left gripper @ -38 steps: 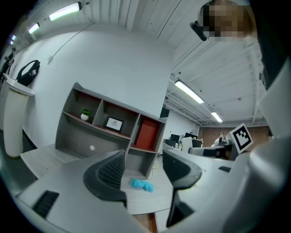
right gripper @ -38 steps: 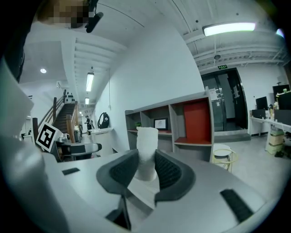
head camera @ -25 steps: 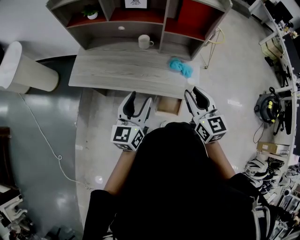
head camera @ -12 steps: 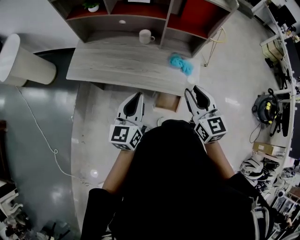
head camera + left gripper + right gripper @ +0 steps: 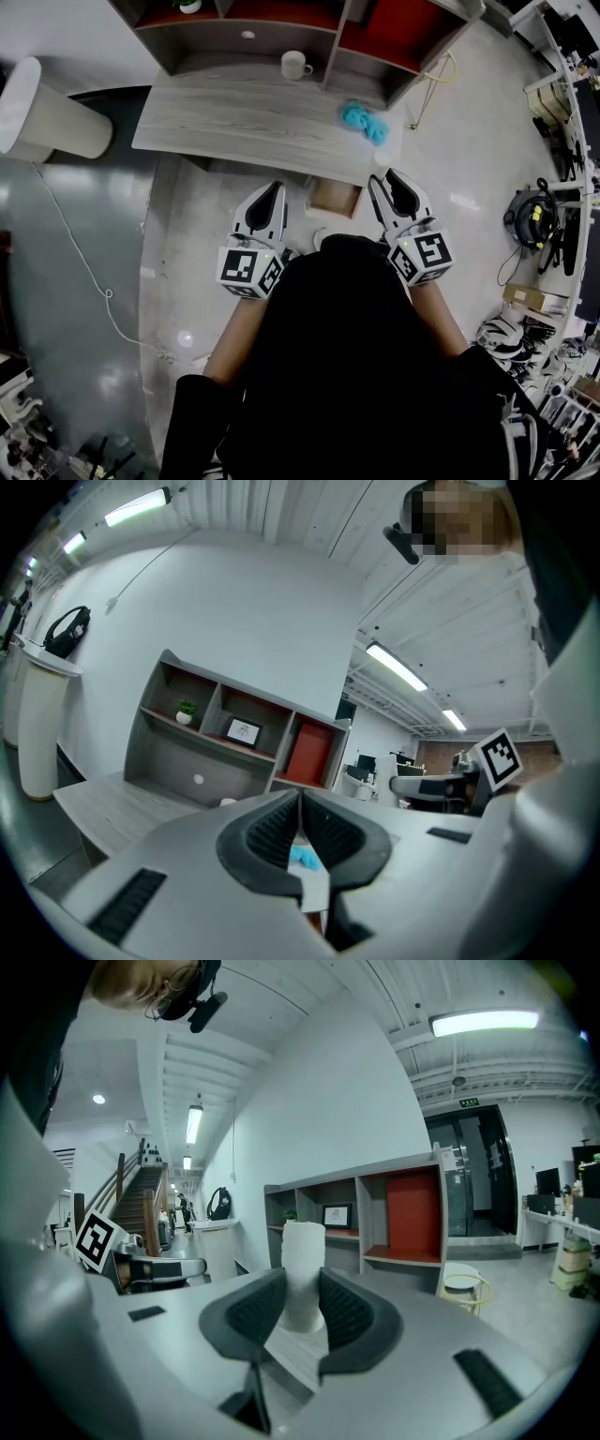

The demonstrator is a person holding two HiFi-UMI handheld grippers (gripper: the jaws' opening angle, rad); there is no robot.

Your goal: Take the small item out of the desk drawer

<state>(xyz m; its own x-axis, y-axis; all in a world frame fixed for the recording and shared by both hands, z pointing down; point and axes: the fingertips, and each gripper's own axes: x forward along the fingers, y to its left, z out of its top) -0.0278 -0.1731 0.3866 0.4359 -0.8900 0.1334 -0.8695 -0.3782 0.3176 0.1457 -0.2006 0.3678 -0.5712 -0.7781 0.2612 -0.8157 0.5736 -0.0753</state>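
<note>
Open floor (image 5: 187,234) lies below the desk (image 5: 244,122) edge, centre left. We hold both near level: left gripper (image 5: 272,192) pressed together, right gripper (image 5: 386,180) pinching a white cylinder (image 5: 302,1260).

The desk (image 5: 244,122) top is pale grey wood grain, matt; the shelf unit (image 5: 216,61) on it has the same dull grey finish, with flat red panels at the back; the drawer (image 5: 335,199) shows light brown wood inside; the mug (image 5: 294,66) is white and glazed; the blue cloth (image 5: 364,122) looks soft and fluffy; the floor (image 5: 84,281) is grey, polished and glossy, with spots of light mirrored in it; the left gripper (image 5: 274,190) and the right gripper (image 5: 387,180) have smooth white plastic shells with a slight sheen, and black, ribbed, rubbery pads (image 5: 253,1312); the small white roll (image 5: 302,1274) between the right pads is matt and faintly rough; the sleeve (image 5: 192,422) is black matt cloth.
</note>
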